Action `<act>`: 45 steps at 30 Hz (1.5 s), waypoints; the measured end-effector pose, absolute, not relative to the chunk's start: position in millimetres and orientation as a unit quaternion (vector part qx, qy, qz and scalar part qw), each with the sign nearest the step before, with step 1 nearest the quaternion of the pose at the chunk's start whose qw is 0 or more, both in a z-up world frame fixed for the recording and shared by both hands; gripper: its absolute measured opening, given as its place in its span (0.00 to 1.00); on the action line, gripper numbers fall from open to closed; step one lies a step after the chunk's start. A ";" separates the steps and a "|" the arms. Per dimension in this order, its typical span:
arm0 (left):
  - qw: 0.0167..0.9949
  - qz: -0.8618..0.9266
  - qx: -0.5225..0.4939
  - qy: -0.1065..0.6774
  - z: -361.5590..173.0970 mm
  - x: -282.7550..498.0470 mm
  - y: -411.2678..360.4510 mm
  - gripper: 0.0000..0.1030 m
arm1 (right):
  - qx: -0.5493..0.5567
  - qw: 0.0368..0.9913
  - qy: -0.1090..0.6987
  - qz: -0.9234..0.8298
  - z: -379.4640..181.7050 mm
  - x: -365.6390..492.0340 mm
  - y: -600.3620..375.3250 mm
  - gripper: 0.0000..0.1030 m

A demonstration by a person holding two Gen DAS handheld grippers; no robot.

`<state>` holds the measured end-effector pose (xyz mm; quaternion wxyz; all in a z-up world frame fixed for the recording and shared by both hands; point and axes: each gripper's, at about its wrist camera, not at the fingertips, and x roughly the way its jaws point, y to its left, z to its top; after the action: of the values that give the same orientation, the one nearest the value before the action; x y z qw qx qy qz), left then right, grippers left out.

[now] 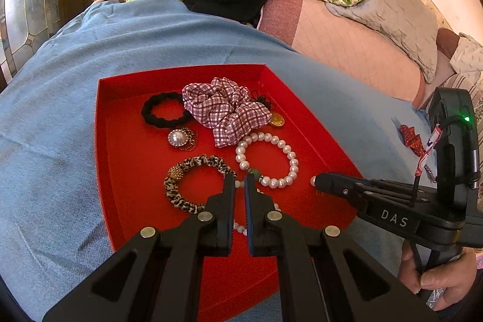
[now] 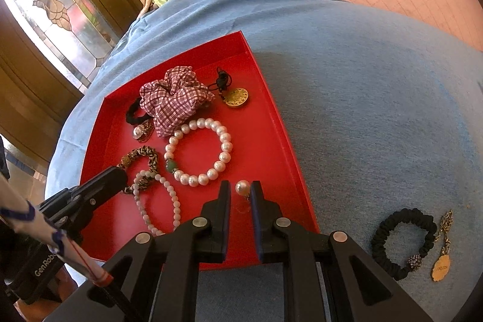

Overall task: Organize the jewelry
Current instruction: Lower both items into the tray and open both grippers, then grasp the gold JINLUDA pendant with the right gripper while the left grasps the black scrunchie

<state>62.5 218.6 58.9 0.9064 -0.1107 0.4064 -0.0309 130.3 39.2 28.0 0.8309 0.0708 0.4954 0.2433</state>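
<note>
The right claw (image 2: pixel 240 192) stood slightly apart around a pearl earring (image 2: pixel 242 187) over the red tray (image 2: pixel 271 116); the left claw (image 1: pixel 240 181) was closed, empty.

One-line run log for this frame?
left gripper: shut, empty | right gripper: around pearl earring | red tray: filling | black scrunchie: outside

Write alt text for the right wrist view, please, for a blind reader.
A pearl earring sits between the fingertips of the right gripper in a red tray of pearl bracelets and scrunchies; a black scrunchie lies outside on blue cloth.
</note>
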 end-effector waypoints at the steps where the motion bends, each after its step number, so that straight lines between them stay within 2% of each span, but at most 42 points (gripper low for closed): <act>1: 0.907 -0.030 -0.111 0.406 59.3 62.5 218.7 0.05 | 0.072 0.831 0.494 0.243 29.0 129.9 39.1 0.18; 8: 0.908 -0.035 -0.116 0.401 62.4 64.7 214.3 0.06 | 0.087 0.838 0.477 0.251 45.4 121.4 29.9 0.19; 12: 0.911 -0.044 -0.108 0.396 64.9 65.7 203.8 0.14 | 0.097 0.844 0.462 0.254 58.7 109.8 12.1 0.19; 17: 0.913 -0.054 -0.094 0.393 66.4 66.4 191.6 0.15 | 0.108 0.849 0.454 0.246 65.2 96.3 -26.4 0.19; 26: 0.915 -0.074 -0.066 0.391 66.5 67.9 163.4 0.15 | 0.133 0.867 0.452 0.161 44.9 78.8 -130.5 0.19; 28: 0.916 -0.082 -0.052 0.390 66.2 67.7 152.7 0.19 | 0.148 0.866 0.460 0.128 34.6 84.2 -154.2 0.19; 32: 0.917 -0.091 -0.028 0.387 65.4 67.9 138.4 0.19 | 0.170 0.847 0.490 0.119 11.1 96.4 -166.9 0.19; 34: 0.917 -0.096 -0.022 0.386 65.5 68.3 134.0 0.19 | 0.150 0.847 0.494 0.123 6.5 98.4 -156.3 0.20; 38: 0.917 -0.099 -0.020 0.386 64.7 69.5 131.5 0.19 | 0.097 0.860 0.484 0.131 11.2 98.7 -133.7 0.32; 45: 0.917 -0.114 -0.027 0.380 69.4 71.6 122.7 0.19 | -0.047 0.866 0.482 0.125 8.2 89.2 -98.0 0.30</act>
<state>71.6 122.7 69.4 0.9174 -0.0271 0.3804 -0.1135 89.2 -98.0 8.2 0.8661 -0.0473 0.4817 0.1248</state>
